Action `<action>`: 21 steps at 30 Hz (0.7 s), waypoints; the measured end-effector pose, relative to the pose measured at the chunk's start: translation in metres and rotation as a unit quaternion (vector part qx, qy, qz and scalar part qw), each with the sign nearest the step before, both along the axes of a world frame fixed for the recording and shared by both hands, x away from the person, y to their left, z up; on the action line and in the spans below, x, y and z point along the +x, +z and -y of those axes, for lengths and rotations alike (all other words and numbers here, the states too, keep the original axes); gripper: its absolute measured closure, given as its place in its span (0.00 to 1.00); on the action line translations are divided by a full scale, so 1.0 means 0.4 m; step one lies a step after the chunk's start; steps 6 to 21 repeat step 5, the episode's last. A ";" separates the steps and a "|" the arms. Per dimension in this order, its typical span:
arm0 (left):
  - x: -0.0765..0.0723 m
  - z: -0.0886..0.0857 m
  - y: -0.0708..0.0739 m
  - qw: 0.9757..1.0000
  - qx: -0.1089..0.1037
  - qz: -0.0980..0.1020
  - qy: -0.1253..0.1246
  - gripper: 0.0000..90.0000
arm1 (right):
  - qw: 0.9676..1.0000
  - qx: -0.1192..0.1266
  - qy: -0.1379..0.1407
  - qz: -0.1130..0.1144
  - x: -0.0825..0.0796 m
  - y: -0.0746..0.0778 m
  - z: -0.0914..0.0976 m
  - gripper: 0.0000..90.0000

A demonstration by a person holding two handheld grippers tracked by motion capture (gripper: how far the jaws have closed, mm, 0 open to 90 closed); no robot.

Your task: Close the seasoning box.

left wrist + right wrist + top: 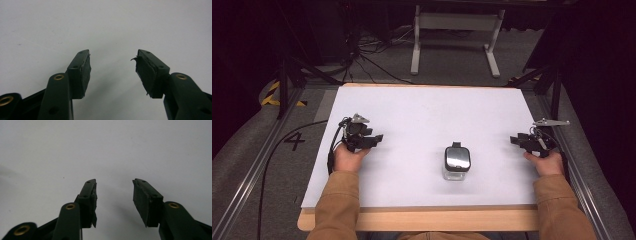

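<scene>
desk (422,115): white sheet on a wooden top, wood edge showing along the near side
jar (457,163): small clear glass jar with a dark lid and a black tab at its far edge, upright on the white sheet, right of centre and toward the near edge, between the two hands, closer to the right one, touching neither
left gripper (376,139): held in the left hand (348,157) at the left part of the sheet, pointing right toward the jar, well apart from it
left fingers (82,72): spread, nothing between them, bare white surface ahead; pad on the right-side finger looks frayed at its tip
right gripper (515,141): held in the right hand (546,163) near the sheet's right edge, pointing left toward the jar, apart from it
right fingers (143,200): spread, gap empty, white surface beyond; pad on the left-side finger has a ragged lower edge
sleeves (337,205): tan, both forearms come in from the bottom
floor (452,55): grey, with black cables and a white frame stand beyond the desk
</scene>
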State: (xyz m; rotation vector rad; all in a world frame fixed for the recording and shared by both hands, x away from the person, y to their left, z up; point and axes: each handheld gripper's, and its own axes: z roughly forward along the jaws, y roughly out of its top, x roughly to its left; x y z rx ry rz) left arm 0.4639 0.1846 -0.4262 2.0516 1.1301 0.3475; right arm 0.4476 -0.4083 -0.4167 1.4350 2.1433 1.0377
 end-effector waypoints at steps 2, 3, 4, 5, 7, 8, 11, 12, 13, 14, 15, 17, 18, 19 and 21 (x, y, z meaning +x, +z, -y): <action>0.000 0.004 0.000 1.000 -0.001 0.001 0.002 0.48 | 1.000 0.005 0.005 -0.001 0.003 -0.009 -0.001 0.56; 0.001 0.004 0.001 1.000 0.003 0.007 0.000 0.47 | 1.000 0.007 0.005 -0.001 0.002 -0.010 -0.003 0.55; 0.001 0.006 0.001 1.000 -0.003 0.008 0.002 0.46 | 1.000 0.010 0.006 0.003 0.002 -0.011 -0.004 0.54; 0.001 0.009 0.001 1.000 -0.006 0.011 0.002 0.45 | 1.000 0.014 0.005 0.006 0.000 -0.012 -0.006 0.53; 0.001 0.009 0.001 1.000 -0.006 0.011 0.002 0.45 | 1.000 0.014 0.005 0.006 0.000 -0.012 -0.006 0.53; 0.001 0.009 0.001 1.000 -0.006 0.011 0.002 0.45 | 1.000 0.014 0.005 0.006 0.000 -0.012 -0.006 0.53; 0.001 0.009 0.001 1.000 -0.006 0.011 0.002 0.45 | 1.000 0.014 0.005 0.006 0.000 -0.012 -0.006 0.53; 0.001 0.009 0.001 1.000 -0.006 0.011 0.002 0.45 | 1.000 0.014 0.005 0.006 0.000 -0.012 -0.006 0.53; 0.001 0.009 0.001 1.000 -0.006 0.011 0.002 0.45 | 1.000 0.014 0.005 0.006 0.000 -0.012 -0.006 0.53; 0.001 0.009 0.001 1.000 -0.006 0.011 0.002 0.45 | 1.000 0.014 0.005 0.006 0.000 -0.012 -0.006 0.53; 0.001 0.009 0.001 1.000 -0.006 0.011 0.002 0.45 | 1.000 0.014 0.005 0.006 0.000 -0.012 -0.006 0.53; 0.001 0.009 0.001 1.000 -0.006 0.011 0.002 0.45 | 1.000 0.014 0.005 0.006 0.000 -0.012 -0.006 0.53; 0.001 0.009 0.001 1.000 -0.006 0.011 0.002 0.45 | 1.000 0.014 0.005 0.006 0.000 -0.012 -0.006 0.53; 0.001 0.009 0.001 1.000 -0.006 0.011 0.002 0.45 | 1.000 0.014 0.005 0.006 0.000 -0.012 -0.006 0.53; 0.001 0.009 0.001 1.000 -0.006 0.011 0.002 0.45 | 1.000 0.014 0.005 0.006 0.000 -0.012 -0.006 0.53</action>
